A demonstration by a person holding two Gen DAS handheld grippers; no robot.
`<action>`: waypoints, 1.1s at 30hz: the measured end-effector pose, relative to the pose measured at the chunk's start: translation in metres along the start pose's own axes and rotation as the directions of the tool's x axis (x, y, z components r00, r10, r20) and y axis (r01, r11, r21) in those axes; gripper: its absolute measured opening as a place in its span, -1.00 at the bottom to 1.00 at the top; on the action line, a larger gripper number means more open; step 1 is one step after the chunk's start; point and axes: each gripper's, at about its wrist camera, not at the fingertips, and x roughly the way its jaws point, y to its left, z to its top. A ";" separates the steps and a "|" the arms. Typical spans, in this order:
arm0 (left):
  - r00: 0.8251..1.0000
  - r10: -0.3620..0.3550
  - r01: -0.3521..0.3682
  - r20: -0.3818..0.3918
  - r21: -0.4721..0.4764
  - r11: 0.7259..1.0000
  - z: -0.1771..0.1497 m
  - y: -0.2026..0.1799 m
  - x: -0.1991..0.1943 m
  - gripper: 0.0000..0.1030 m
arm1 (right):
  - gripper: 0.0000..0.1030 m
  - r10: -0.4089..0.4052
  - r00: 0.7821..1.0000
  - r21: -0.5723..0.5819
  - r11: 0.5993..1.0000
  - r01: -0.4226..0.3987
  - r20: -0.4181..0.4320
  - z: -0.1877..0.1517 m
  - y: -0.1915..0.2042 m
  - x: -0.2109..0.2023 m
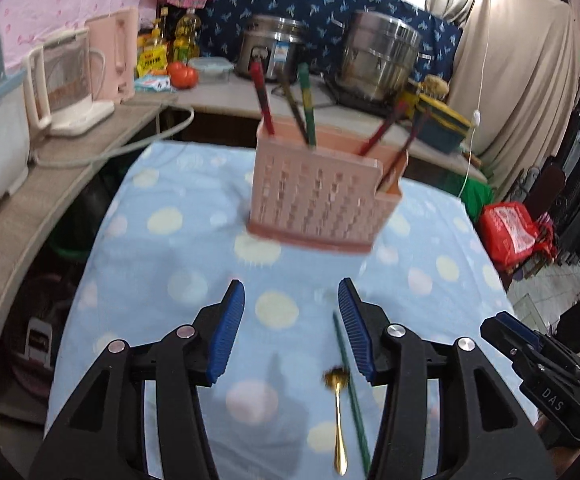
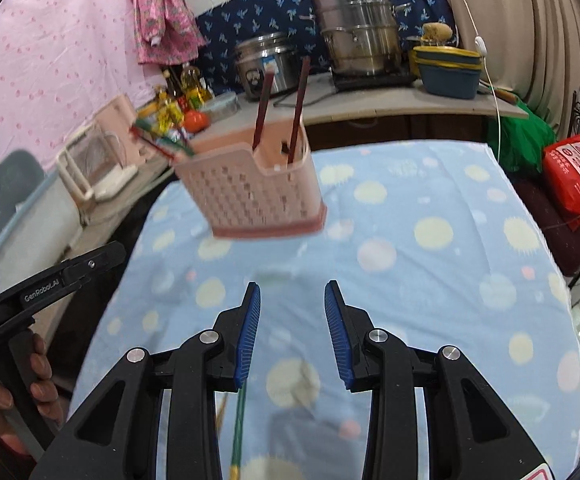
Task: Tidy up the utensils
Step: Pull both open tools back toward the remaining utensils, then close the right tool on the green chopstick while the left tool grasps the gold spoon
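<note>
A pink slotted utensil holder [image 1: 317,196] stands on the blue dotted blanket [image 1: 170,264], with several red and green chopsticks [image 1: 305,108] upright in it. It also shows in the right wrist view [image 2: 254,196]. My left gripper [image 1: 291,300] is open and empty, short of the holder. A gold spoon [image 1: 338,420] and a green chopstick [image 1: 349,384] lie on the blanket under its right finger. My right gripper [image 2: 291,300] is open and empty. The green chopstick [image 2: 238,420] lies under its left finger.
Behind the blanket a counter [image 1: 226,100] carries steel pots [image 1: 377,56], a rice cooker [image 1: 270,48], oil bottles, a tomato [image 1: 182,74] and a pink jug [image 1: 118,56]. A red bag [image 1: 509,232] sits at the right. The other gripper [image 2: 46,284] is at the left.
</note>
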 end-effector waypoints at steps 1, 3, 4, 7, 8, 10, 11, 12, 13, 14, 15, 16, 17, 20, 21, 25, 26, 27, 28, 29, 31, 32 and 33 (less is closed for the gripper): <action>1.000 0.000 0.000 -0.017 -0.004 1.000 -0.009 0.001 0.001 -0.10 | -0.35 -0.006 1.000 -0.010 1.000 0.005 -0.015 -0.010 0.002 -0.001; 0.999 0.007 -0.007 -0.053 -0.008 1.000 -0.029 0.004 0.003 -0.10 | -0.35 -0.013 0.999 -0.032 0.999 0.012 -0.044 -0.032 0.007 -0.003; 0.997 0.015 -0.016 -0.074 -0.013 1.000 -0.040 0.007 0.005 -0.10 | -0.35 -0.014 0.998 -0.045 0.999 0.011 -0.063 -0.043 0.011 -0.003; 0.992 0.029 -0.032 -0.125 -0.027 0.999 -0.064 0.014 0.007 -0.10 | -0.35 -0.006 0.994 -0.070 0.998 -0.002 -0.114 -0.071 0.020 -0.002; 0.990 0.034 -0.038 -0.138 -0.029 0.999 -0.071 0.016 0.007 -0.10 | -0.35 -0.002 0.992 -0.077 0.997 -0.008 -0.129 -0.080 0.024 -0.001; 0.987 0.044 -0.049 -0.155 -0.031 0.998 -0.084 0.020 0.006 -0.10 | -0.35 0.005 0.987 -0.092 0.996 -0.020 -0.162 -0.098 0.030 0.002; 0.985 0.047 -0.054 -0.163 -0.035 0.998 -0.089 0.022 0.005 -0.10 | -0.36 0.009 0.985 -0.096 0.995 -0.026 -0.173 -0.105 0.033 0.004; 0.984 0.050 -0.057 -0.172 -0.039 0.998 -0.095 0.025 0.004 -0.10 | -0.36 0.015 0.982 -0.102 0.994 -0.034 -0.190 -0.112 0.036 0.006; 0.982 0.053 -0.061 -0.179 -0.042 0.997 -0.098 0.026 0.004 -0.10 | -0.40 0.020 0.979 -0.109 0.993 -0.043 -0.203 -0.117 0.040 0.009; 0.981 0.053 -0.063 -0.187 -0.047 0.997 -0.103 0.028 0.003 -0.10 | -0.42 0.022 0.977 -0.117 0.992 -0.048 -0.211 -0.122 0.042 0.010; 0.980 0.054 -0.064 -0.193 -0.048 0.997 -0.106 0.028 0.003 -0.10 | -0.42 0.025 0.976 -0.127 0.990 -0.054 -0.217 -0.127 0.047 0.011; 0.979 0.057 -0.068 -0.196 -0.049 0.997 -0.109 0.030 0.002 -0.10 | -0.43 0.027 0.975 -0.135 0.989 -0.058 -0.221 -0.129 0.049 0.013; 0.978 0.060 -0.071 -0.199 -0.049 0.996 -0.112 0.030 0.001 -0.10 | -0.45 0.027 0.974 -0.144 0.988 -0.060 -0.225 -0.131 0.052 0.014; 0.976 0.061 -0.073 -0.208 -0.052 0.996 -0.118 0.032 0.000 -0.10 | -0.53 0.024 0.971 -0.156 0.986 -0.063 -0.238 -0.136 0.057 0.017; 0.976 0.062 -0.074 -0.211 -0.052 0.996 -0.120 0.032 0.000 -0.10 | -0.54 0.023 0.970 -0.156 0.986 -0.062 -0.242 -0.137 0.057 0.019; 0.973 0.060 -0.073 -0.223 -0.052 0.996 -0.126 0.032 0.001 -0.10 | -0.63 0.018 0.966 -0.157 0.986 -0.061 -0.258 -0.141 0.058 0.023; 0.972 0.058 -0.071 -0.226 -0.050 0.996 -0.127 0.031 0.002 -0.10 | -0.66 0.017 0.966 -0.159 0.985 -0.060 -0.260 -0.142 0.058 0.024; 0.972 0.058 -0.070 -0.228 -0.048 0.996 -0.127 0.031 0.002 -0.10 | -0.68 0.013 0.965 -0.161 0.985 -0.057 -0.262 -0.142 0.059 0.025; 0.972 0.057 -0.069 -0.229 -0.046 0.997 -0.128 0.029 0.002 -0.10 | -0.70 0.010 0.965 -0.162 0.985 -0.054 -0.263 -0.143 0.059 0.026; 0.972 0.055 -0.066 -0.229 -0.042 0.997 -0.128 0.028 0.003 -0.10 | -0.74 0.007 0.965 -0.161 0.986 -0.051 -0.264 -0.143 0.059 0.027; 0.972 0.054 -0.063 -0.230 -0.034 0.997 -0.128 0.026 0.003 -0.10 | -0.81 0.001 0.965 -0.158 0.987 -0.044 -0.263 -0.143 0.057 0.028; 0.972 0.051 -0.060 -0.231 -0.031 0.998 -0.128 0.025 0.004 -0.10 | -0.82 0.001 0.965 -0.154 0.987 -0.043 -0.263 -0.142 0.056 0.028; 0.972 0.049 -0.057 -0.232 -0.028 0.998 -0.129 0.023 0.004 -0.10 | -0.83 -0.001 0.965 -0.150 0.988 -0.039 -0.261 -0.142 0.055 0.028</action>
